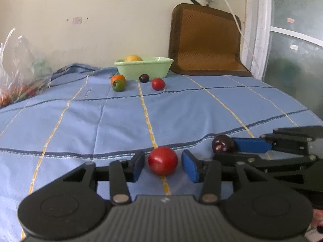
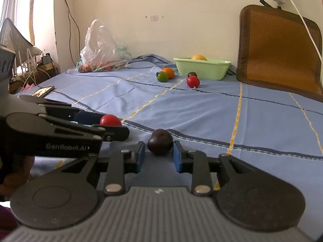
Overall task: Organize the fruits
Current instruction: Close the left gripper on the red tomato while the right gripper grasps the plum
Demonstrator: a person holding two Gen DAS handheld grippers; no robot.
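Between the blue pads of the left gripper (image 1: 163, 166) sits a red tomato (image 1: 163, 160), resting on the blue bedsheet (image 1: 101, 125); a gap shows on each side of it, so the jaws stand apart and the pads do not press; just to its right the right gripper (image 2: 158, 154) brackets a dark plum (image 2: 160, 144) in the same way, its pads close beside the fruit, though a narrow gap still shows on the left side (the right side is harder to judge); neither fruit is lifted off the cloth. Farther back, near the wall, a pale green rectangular basket (image 1: 144, 68) holds one yellow-orange fruit (image 1: 133, 58); in front of the basket lie four loose fruits: an orange (image 1: 118, 78) touching a green fruit (image 1: 118, 85), a second dark plum (image 1: 144, 78) and a second red tomato (image 1: 158, 83), these two near each other. The sheet is woven cloth, crossed by yellow and dark blue stripes, creased in places; a crinkled clear plastic bag (image 2: 101, 48) with red and green produce slumps at the left; a brown woven mat (image 1: 206, 40) leans against the cream wall (image 1: 90, 10) at the right.
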